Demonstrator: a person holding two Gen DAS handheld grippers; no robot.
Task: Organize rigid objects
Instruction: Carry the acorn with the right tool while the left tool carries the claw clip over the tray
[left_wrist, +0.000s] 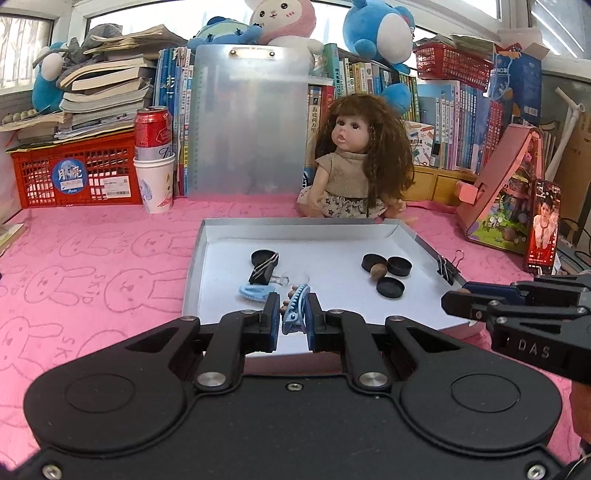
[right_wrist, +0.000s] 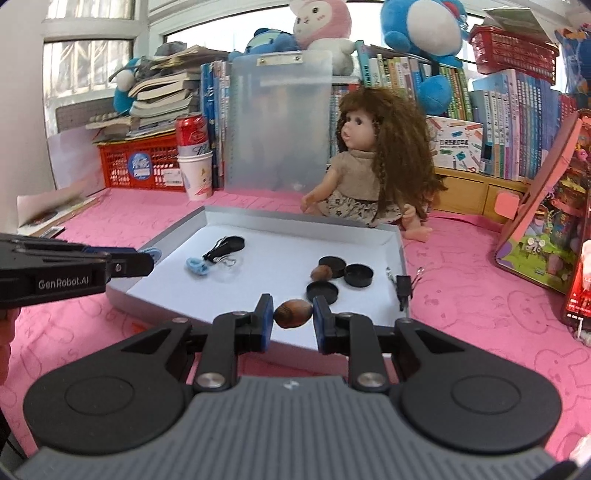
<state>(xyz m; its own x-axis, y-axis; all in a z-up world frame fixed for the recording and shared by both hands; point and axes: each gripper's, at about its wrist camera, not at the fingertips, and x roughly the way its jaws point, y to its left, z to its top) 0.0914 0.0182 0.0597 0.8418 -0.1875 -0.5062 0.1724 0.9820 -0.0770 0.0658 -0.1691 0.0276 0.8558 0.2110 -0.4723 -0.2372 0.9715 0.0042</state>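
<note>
Your left gripper grips a blue hair clip, right gripper a walnut; beyond both, tray groups forming, neither placed.

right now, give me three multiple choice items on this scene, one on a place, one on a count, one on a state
1. Where is the binder clip with splayed wire handles?
A. clipped on the tray's right wall
B. in the paper cup
C. on the doll's lap

2. How many black round caps lie in the tray?
A. two
B. four
C. seven

3. What is between the right gripper's fingers?
A. a blue hair clip
B. nothing
C. a brown nut

Answers: 1 A, it sits on the right wall. 2 B, three caps are grouped at right and one lies under the other clip at left. 3 C, the brown nut sits between the blue pads.
</note>
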